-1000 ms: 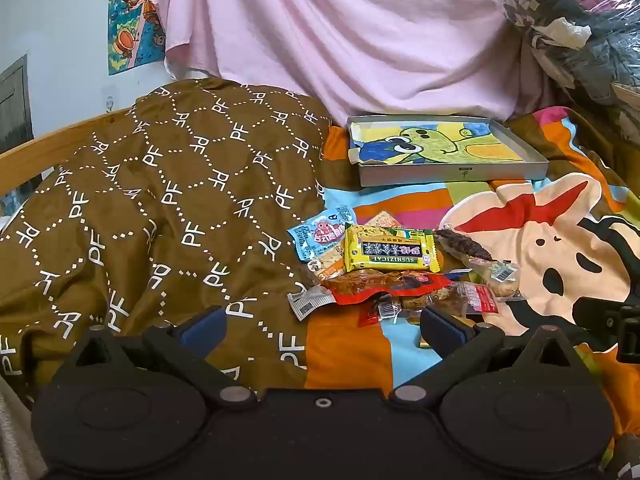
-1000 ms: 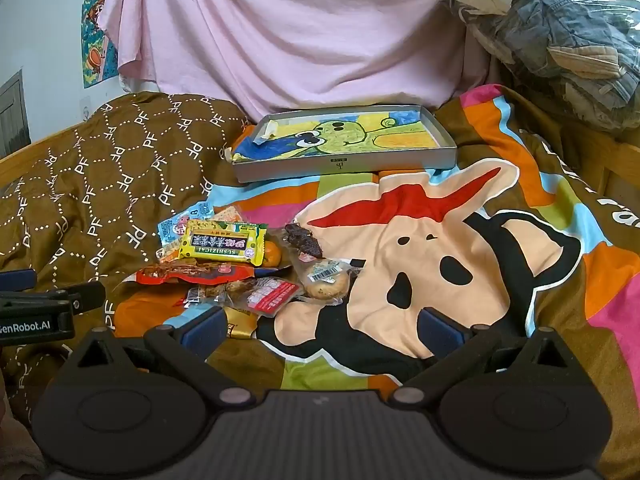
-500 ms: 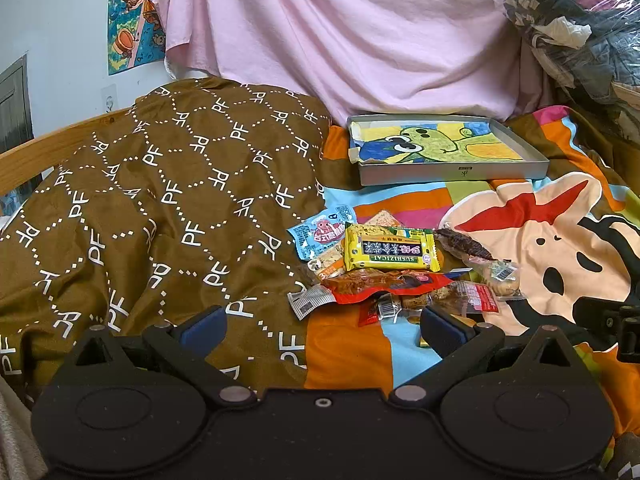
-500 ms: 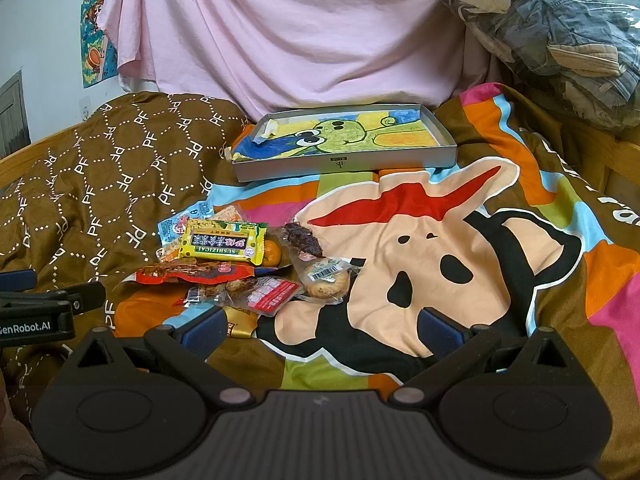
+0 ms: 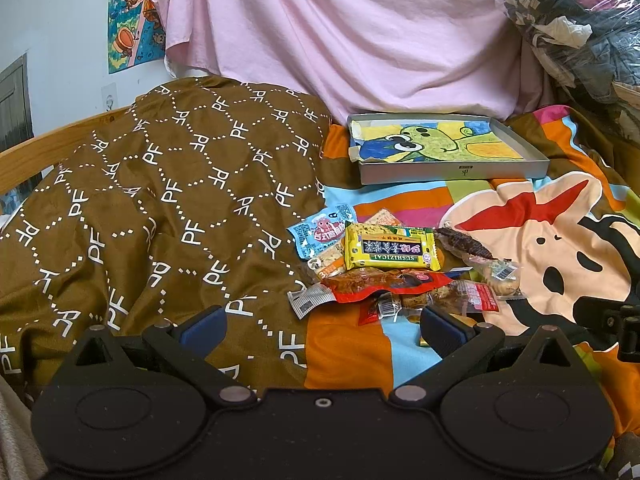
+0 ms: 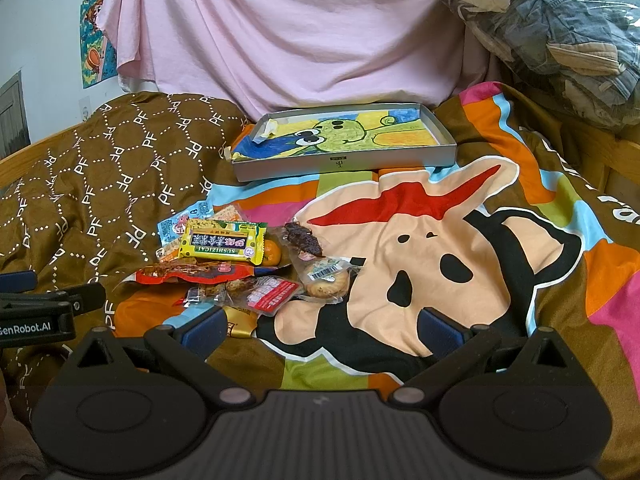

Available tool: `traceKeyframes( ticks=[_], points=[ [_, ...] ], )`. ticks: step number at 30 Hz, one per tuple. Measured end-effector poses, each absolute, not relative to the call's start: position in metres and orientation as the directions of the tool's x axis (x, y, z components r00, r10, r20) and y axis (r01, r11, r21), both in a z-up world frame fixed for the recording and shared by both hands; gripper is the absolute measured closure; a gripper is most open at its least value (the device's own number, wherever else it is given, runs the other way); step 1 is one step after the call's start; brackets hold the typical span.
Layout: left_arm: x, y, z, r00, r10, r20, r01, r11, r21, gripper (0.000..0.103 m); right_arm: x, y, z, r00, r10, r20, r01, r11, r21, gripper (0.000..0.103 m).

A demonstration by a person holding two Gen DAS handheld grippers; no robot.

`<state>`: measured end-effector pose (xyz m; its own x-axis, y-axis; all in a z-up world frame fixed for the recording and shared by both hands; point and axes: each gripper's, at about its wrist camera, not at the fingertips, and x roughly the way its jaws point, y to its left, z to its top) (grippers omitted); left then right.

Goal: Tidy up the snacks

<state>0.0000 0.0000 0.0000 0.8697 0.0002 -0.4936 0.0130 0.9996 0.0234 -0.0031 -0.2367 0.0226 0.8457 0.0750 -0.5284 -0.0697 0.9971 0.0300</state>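
A pile of wrapped snacks lies on the bedspread: a yellow pack [image 5: 390,249] [image 6: 222,243], a red pack [image 5: 380,283] [image 6: 188,273], a light blue pack [image 5: 320,233], a dark snack [image 5: 464,243] [image 6: 304,238] and a wrapped cookie [image 6: 326,282]. A shallow grey box [image 5: 452,169] [image 6: 344,163] with a green cartoon drawing inside sits behind them. My left gripper [image 5: 320,326] is open and empty, just short of the pile. My right gripper [image 6: 320,328] is open and empty, right of the pile.
A brown patterned quilt [image 5: 160,200] is bunched up on the left. A pink sheet [image 5: 340,32] hangs behind the box. Bagged clothes [image 6: 540,28] are stacked at the back right. A wooden bed rail [image 6: 612,156] runs along the right.
Both grippers have barely moved; the right one has edged slightly forward. The snacks and the box lie as before.
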Motion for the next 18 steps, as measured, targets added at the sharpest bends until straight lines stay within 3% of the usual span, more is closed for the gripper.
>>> traceKeyframes(
  ticks=[18],
  points=[
    [-0.0008,-0.0009,-0.0034,0.862,-0.005,-0.507,0.021,0.999,0.026,0.001,-0.002,-0.2362,0.0222,0.843,0.074,-0.532,-0.069,0.997,0.03,0.0]
  ],
)
